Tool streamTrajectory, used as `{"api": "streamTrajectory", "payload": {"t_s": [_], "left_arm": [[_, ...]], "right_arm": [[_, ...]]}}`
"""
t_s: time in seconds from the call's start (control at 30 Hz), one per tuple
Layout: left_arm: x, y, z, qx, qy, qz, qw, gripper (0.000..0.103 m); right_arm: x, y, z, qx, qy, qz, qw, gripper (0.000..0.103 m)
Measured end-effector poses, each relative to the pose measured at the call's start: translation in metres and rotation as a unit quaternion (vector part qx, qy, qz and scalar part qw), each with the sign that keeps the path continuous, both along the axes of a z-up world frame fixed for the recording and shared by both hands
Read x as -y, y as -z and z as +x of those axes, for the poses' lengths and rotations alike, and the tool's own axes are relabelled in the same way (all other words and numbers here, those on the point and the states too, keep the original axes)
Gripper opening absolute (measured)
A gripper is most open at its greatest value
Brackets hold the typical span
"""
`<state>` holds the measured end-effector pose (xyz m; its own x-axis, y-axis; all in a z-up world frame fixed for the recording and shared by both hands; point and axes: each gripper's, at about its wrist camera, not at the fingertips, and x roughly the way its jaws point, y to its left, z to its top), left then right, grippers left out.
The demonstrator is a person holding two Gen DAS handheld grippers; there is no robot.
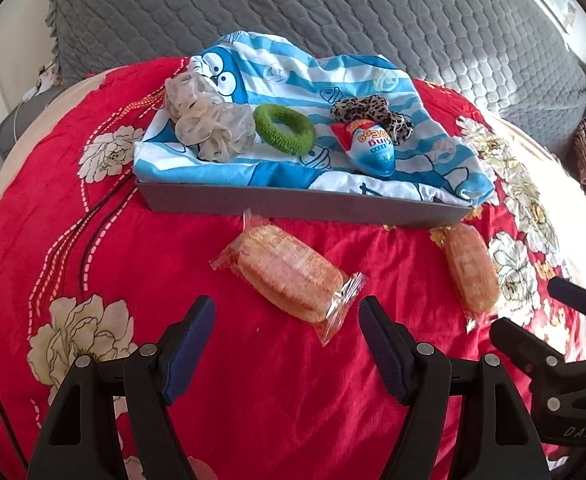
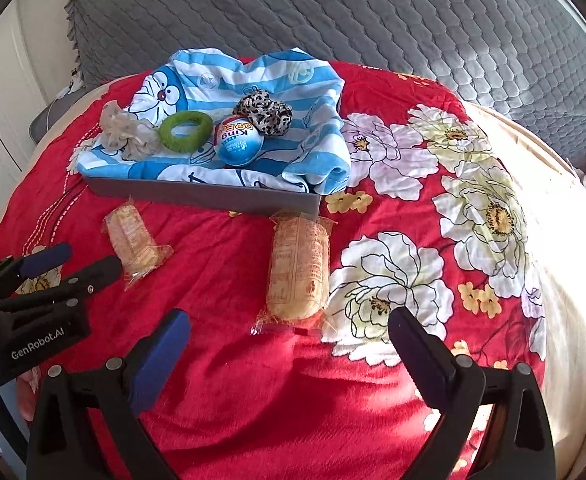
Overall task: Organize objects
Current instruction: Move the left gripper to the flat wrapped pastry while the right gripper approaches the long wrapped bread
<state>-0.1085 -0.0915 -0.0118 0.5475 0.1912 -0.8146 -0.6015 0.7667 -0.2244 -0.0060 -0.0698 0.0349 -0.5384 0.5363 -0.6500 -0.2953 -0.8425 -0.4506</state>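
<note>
- Left wrist view shows the left gripper (image 1: 285,320) with jaws wide and nothing between them, above the red bedspread (image 1: 253,380); the near end of one wrapped cake (image 1: 289,276) lies just ahead of its fingertips.
- That cake lies with its long axis on a diagonal, far end up-left towards the tray (image 1: 293,200), near end down-right.
- Second cake (image 2: 297,268) lies off the tray's right corner, long axis running away from the right gripper (image 2: 289,328), whose jaws also stand wide and empty; print shows on its wrapper, too small to read.
- Tray sits on the bedspread's far half, lined with a blue-striped cartoon cloth (image 1: 277,68).
- On the cloth, left to right: cream scrunchie (image 1: 209,124), green ring (image 1: 284,130), egg (image 2: 238,139), leopard scrunchie (image 2: 264,113).
- Egg's label reads "King", upside down; its blue end points towards the tray's near edge.
- Left gripper's body reads "GenRobot.AI" in the right wrist view; the right one shows "DAS".
</note>
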Motion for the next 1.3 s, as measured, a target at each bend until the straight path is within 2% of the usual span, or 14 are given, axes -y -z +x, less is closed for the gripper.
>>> {"api": "streamTrajectory", "payload": {"t_s": [0.4,1.3], "left_arm": [[-0.012,0.012,0.016,-0.004,0.0,-0.017,0.9998,0.075],[-0.024,0.022,0.046,-0.012,0.004,-0.009,0.9999,0.075]], "right_arm": [[-0.007,0.003,-0.013,0.004,-0.001,0.0,1.0,0.1],[-0.038,0.019,-0.044,0.016,0.024,-0.011,1.0,0.1]]}}
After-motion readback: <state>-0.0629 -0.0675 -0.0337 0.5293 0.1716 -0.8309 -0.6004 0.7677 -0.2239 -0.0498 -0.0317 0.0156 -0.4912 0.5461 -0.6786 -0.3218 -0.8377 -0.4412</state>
